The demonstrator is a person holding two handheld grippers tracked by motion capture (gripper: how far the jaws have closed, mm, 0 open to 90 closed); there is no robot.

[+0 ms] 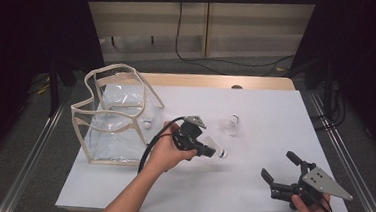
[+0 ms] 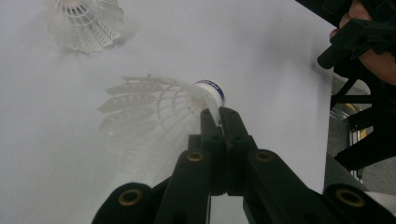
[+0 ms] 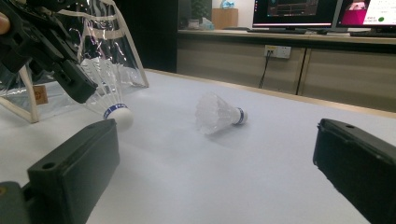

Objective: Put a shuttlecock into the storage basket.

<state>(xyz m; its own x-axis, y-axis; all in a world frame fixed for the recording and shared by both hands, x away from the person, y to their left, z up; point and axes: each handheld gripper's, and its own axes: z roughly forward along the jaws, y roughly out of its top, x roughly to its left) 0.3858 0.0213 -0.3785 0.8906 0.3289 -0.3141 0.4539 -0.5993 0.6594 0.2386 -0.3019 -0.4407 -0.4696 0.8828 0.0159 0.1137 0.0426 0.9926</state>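
The left gripper (image 1: 212, 150), jaws clamped on a shuttlecock (image 1: 218, 152), is sitting just right of the bag (image 1: 117, 113), cork pointing away from its opening.

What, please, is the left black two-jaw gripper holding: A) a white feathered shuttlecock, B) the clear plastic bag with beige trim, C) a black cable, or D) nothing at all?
A: the left gripper has its jaws shut on the feather skirt of a white shuttlecock, just behind its blue-banded cork, clear of the table.
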